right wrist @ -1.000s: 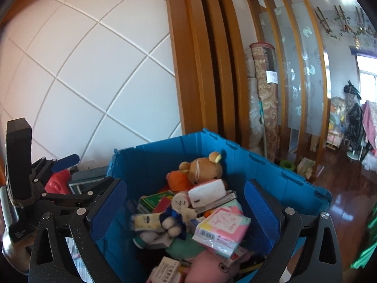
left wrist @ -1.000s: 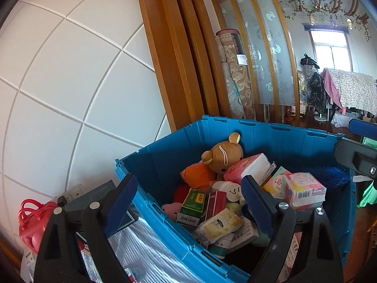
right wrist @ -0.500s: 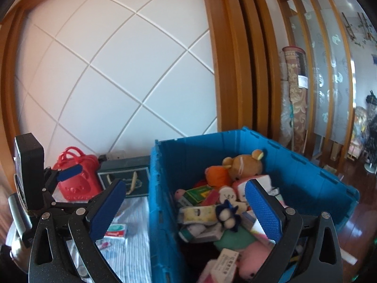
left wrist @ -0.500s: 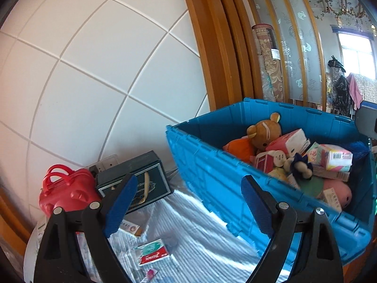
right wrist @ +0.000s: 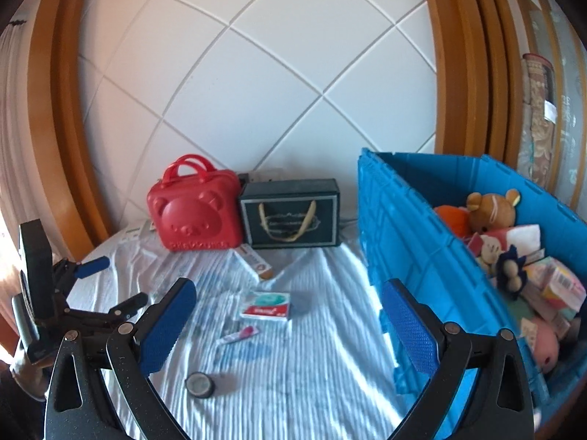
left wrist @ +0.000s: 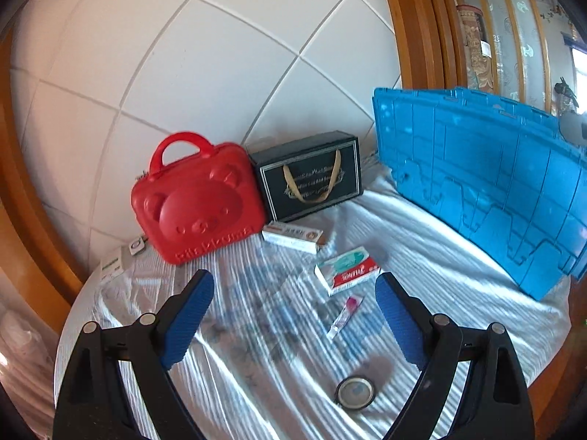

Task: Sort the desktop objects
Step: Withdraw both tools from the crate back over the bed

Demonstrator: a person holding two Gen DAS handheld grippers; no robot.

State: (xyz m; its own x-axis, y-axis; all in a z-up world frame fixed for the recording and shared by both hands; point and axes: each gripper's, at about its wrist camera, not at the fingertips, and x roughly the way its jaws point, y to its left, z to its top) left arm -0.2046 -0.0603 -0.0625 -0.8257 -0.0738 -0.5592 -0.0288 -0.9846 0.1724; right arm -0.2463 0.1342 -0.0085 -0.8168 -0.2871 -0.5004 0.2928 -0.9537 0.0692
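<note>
Both the left gripper (left wrist: 293, 315) and right gripper (right wrist: 288, 324) are held wide and empty above the surface (left wrist: 422, 256), where a red-and-white box (left wrist: 346, 269) lies loose, presumably awaiting sorting into the blue crate (right wrist: 403, 227).

Both grippers are just hanging in the air, tilted downward. Left gripper (left wrist: 295, 315) has its jaws spread wide with nothing between the blue pads (left wrist: 187, 317). Right gripper (right wrist: 290, 324) is the same deal, wide open and empty. Left one also shows off to the right one's left side.
</note>
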